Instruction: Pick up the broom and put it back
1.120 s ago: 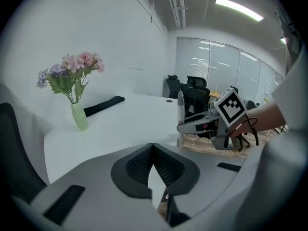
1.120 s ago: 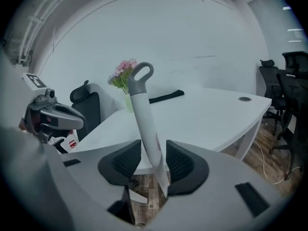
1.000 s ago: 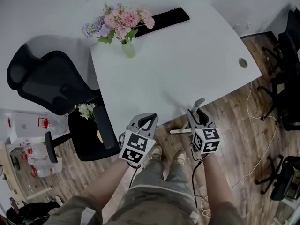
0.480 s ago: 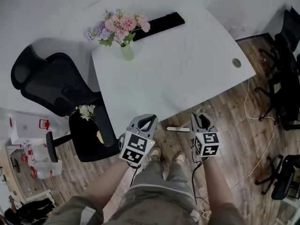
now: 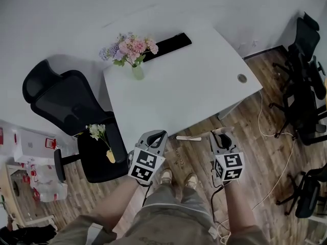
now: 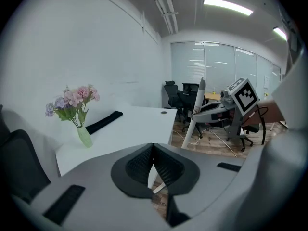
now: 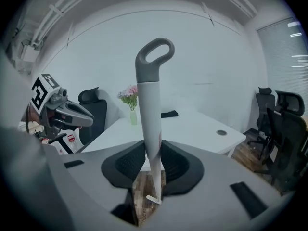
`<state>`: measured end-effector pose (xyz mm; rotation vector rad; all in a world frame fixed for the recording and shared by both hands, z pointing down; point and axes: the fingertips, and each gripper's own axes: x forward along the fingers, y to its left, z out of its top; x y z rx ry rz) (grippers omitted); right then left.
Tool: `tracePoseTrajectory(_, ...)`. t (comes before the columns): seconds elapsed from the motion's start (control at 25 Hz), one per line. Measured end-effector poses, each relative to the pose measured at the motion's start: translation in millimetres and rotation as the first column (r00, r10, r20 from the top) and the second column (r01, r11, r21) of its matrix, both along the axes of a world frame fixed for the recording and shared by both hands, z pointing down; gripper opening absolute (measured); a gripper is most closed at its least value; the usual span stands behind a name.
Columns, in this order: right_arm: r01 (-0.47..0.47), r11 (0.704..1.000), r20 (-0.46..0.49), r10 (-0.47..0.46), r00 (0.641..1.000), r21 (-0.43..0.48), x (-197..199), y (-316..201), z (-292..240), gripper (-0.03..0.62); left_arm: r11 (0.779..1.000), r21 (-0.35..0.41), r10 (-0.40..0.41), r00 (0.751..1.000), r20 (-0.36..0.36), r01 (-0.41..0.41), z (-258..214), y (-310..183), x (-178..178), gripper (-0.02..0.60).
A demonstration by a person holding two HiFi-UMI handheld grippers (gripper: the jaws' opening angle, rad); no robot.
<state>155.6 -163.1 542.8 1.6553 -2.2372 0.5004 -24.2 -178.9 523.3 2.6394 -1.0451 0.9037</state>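
Observation:
The broom has a white handle (image 7: 150,114) topped by a grey loop grip (image 7: 154,57). It stands upright between my right gripper's (image 7: 153,159) pads, whose jaws have just been closing and are now shut on the handle. In the head view the right gripper (image 5: 219,135) is over the wooden floor in front of the table, and the broom's pale foot (image 5: 188,138) shows just to its left. My left gripper (image 5: 156,135) hangs beside it, shut and empty, its pads (image 6: 153,153) touching. From the left gripper view, the broom handle (image 6: 197,110) stands at the right.
A white table (image 5: 204,86) carries a vase of flowers (image 5: 134,52) and a black pad (image 5: 166,44). A black office chair (image 5: 66,106) with a small flower vase (image 5: 99,132) stands at the left. More black chairs (image 5: 301,80) and floor cables (image 5: 273,131) lie right.
The right gripper has closed on the broom handle and risen with it. The left gripper has risen too. The table now looks farther away below.

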Motion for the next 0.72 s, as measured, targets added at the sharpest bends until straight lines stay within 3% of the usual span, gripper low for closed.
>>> tracePoseTrajectory(0.32,0.044,0.994,-0.036,-0.041,0.999,0.096,13.3,11.1,-99.1,0.120,0.990,0.144,0.008,0.999,-0.035,-0.003,-83.0,-12.9,4.9,0.017)
tracePoseTrajectory(0.72,0.040,0.986,-0.085,-0.026,0.996,0.164,33.0,67.0,-172.8,0.120,0.962,0.272,0.038,0.993,-0.114,-0.005,-161.3,3.9,12.1,0.017)
